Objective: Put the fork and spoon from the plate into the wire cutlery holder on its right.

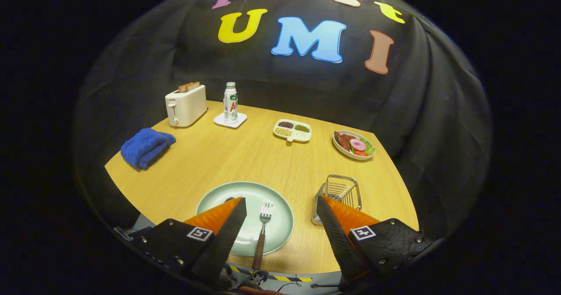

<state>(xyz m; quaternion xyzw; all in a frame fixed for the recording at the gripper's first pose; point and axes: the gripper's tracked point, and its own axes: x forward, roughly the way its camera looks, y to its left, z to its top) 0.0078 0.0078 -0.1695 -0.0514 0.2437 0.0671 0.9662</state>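
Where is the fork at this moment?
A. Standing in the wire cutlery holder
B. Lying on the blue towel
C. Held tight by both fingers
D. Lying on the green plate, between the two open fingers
D: the fork lies on the plate, tines away from the camera, between the spread fingers of the gripper, which do not touch it; the wire cutlery holder stands beside the plate.

Gripper (pixel 280 207) fingers spread wide, nothing between pads. Plate (pixel 280 225) between fingers, fork (pixel 262 233) on it. Wire cutlery holder (pixel 339 196) right of plate. Beyond: towel (pixel 146 147), toaster (pixel 186 104), bottle (pixel 230 103) on coaster (pixel 230 120), divided dish (pixel 292 130), food plate (pixel 353 145).
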